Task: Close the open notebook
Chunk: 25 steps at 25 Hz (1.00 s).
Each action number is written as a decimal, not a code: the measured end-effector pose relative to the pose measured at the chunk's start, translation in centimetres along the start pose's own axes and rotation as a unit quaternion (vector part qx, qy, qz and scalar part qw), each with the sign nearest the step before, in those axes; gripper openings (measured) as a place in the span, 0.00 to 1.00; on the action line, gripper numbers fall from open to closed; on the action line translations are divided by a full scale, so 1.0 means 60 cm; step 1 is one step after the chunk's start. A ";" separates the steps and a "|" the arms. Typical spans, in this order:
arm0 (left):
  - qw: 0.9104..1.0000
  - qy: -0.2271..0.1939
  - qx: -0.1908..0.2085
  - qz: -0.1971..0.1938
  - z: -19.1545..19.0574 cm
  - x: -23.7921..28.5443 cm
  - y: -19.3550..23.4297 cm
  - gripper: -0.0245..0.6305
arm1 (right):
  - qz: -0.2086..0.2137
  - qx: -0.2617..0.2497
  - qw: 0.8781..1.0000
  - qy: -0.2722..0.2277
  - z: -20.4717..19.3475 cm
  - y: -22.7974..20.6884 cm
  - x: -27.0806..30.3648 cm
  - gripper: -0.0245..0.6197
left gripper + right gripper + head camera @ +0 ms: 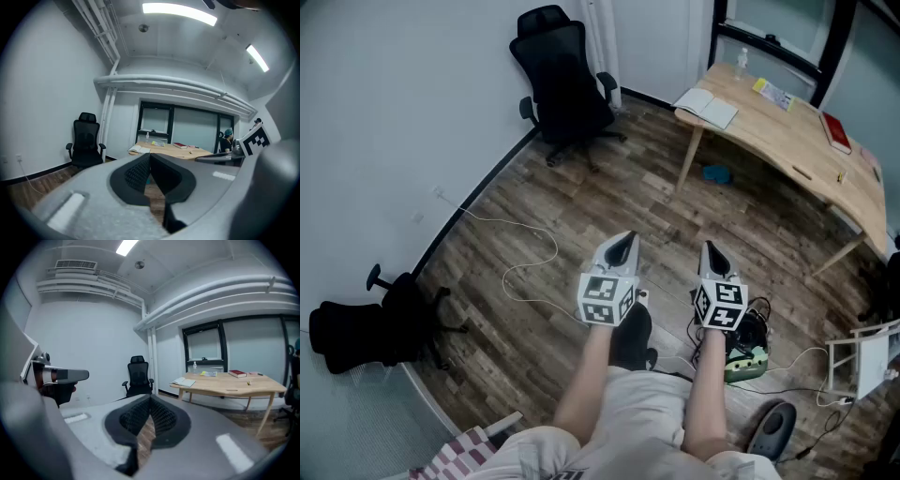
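Observation:
The open notebook (706,108) lies with white pages up on the near left corner of the light wooden table (797,150), far across the room. It also shows small in the left gripper view (139,149) and in the right gripper view (183,382). Both grippers hang side by side over the wood floor in front of the person's knees, well short of the table. My left gripper (624,241) is shut with its tips touching and nothing between them. Beside it, my right gripper (710,249) is shut too and holds nothing.
A black office chair (562,84) stands by the far wall and another (366,328) at the left. On the table are a red book (836,131) and a bottle (742,61). A white cable (525,253) snakes over the floor. A white rack (862,361) and gear lie at the right.

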State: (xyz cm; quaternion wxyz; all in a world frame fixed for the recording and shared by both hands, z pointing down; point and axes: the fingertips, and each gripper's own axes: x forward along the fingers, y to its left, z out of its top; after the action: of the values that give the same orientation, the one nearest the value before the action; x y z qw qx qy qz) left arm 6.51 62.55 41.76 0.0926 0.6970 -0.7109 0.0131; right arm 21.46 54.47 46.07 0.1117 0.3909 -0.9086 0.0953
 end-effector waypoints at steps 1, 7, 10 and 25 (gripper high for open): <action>1.000 -0.002 -0.001 0.001 0.003 0.005 0.004 0.05 | -0.001 -0.003 1.000 -0.001 0.004 -0.004 0.004 0.04; 1.000 -0.009 0.004 -0.001 0.017 0.057 0.014 0.05 | -0.002 -0.002 1.000 -0.004 0.013 -0.029 0.043 0.04; 1.000 -0.012 0.005 -0.010 0.024 0.099 0.013 0.05 | -0.003 -0.008 1.000 -0.001 0.020 -0.048 0.072 0.04; 0.998 -0.031 0.009 -0.051 0.151 0.465 0.072 0.05 | -0.027 0.002 0.999 -0.038 0.182 -0.259 0.315 0.04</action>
State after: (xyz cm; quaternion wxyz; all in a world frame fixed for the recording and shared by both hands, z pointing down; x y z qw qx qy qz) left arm 0.86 33.76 37.54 0.0647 0.7335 -0.6765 -0.0074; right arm 18.76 28.09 42.24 0.0783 0.4191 -0.9011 0.0792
